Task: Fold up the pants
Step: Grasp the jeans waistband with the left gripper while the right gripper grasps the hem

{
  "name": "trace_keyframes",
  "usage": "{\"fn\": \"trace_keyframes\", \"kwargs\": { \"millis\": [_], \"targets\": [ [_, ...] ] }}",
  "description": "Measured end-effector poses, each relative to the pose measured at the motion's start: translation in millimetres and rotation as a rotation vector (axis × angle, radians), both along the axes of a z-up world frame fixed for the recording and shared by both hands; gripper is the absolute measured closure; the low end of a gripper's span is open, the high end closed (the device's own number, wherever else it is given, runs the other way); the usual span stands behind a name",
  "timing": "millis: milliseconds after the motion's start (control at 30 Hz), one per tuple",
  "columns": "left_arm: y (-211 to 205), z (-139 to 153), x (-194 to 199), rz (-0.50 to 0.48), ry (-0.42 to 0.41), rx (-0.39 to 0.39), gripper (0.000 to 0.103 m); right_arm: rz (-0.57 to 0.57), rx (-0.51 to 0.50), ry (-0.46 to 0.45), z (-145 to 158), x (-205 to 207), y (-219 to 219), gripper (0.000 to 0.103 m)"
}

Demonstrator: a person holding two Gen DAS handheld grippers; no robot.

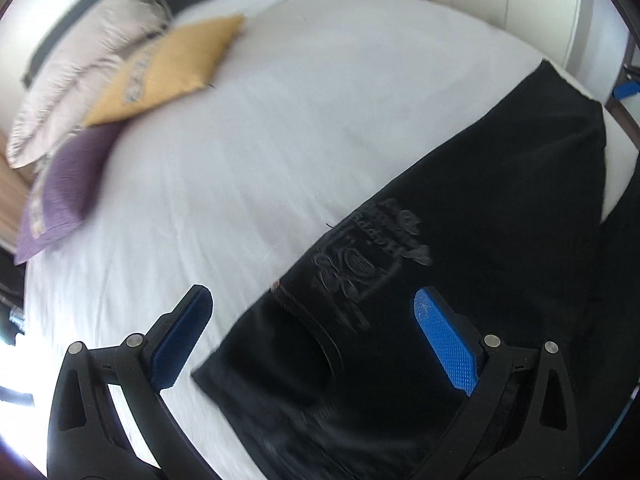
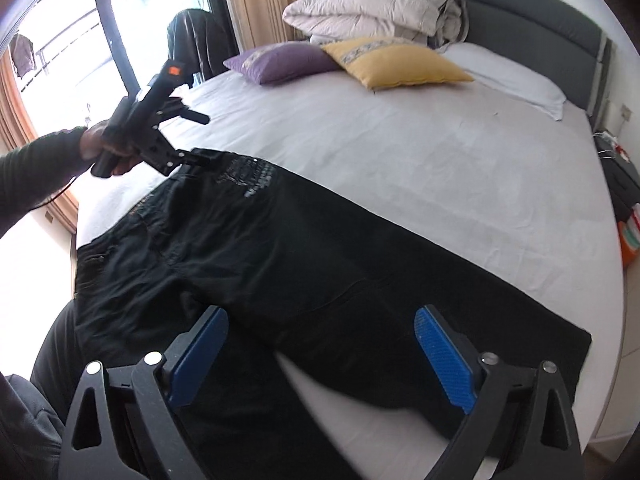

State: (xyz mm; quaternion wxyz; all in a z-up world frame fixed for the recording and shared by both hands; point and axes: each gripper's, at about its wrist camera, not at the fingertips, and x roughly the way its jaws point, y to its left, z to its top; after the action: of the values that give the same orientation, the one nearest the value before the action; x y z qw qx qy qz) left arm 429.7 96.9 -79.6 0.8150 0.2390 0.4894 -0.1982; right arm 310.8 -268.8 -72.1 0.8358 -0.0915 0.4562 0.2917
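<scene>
Pants (image 1: 460,240), black with a printed emblem, lie flat along the near edge of the white bed (image 1: 280,120) in the left wrist view; the left gripper (image 1: 312,332) hangs over the waist end, jaws apart, holding nothing. From the right wrist, the right gripper (image 2: 320,356) stands wide and empty above the legs; one leg droops off the mattress edge, so a careless pinch might drag the garment to the floor.
</scene>
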Motion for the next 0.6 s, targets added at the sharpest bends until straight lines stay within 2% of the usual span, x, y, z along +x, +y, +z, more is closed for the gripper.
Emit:
{"fn": "trace_keyframes", "kwargs": {
  "millis": [100, 233, 300, 400, 500, 600],
  "targets": [
    [1, -16, 21, -0.035, 0.055, -0.007, 0.0, 0.03, 0.006, 0.018, -13, 24, -4, 0.006],
    [5, -45, 59, -0.07, 0.207, -0.04, 0.0, 0.069, 0.008, 0.037, -27, 47, -7, 0.006],
    [7, -57, 71, -0.097, 0.261, -0.027, 0.002, 0.095, 0.007, 0.046, -34, 59, -6, 0.006],
    [11, -72, 84, -0.104, 0.345, -0.052, 0.016, 0.114, 0.004, 0.066, -40, 72, -6, 0.006],
    [14, -75, 94, -0.106, 0.379, -0.088, 0.021, 0.113, -0.006, 0.069, -44, 86, -6, 0.006],
    [18, -71, 102, -0.107, 0.404, -0.122, 0.041, 0.104, -0.01, 0.064, -46, 96, -8, 0.006]
  ]
}}
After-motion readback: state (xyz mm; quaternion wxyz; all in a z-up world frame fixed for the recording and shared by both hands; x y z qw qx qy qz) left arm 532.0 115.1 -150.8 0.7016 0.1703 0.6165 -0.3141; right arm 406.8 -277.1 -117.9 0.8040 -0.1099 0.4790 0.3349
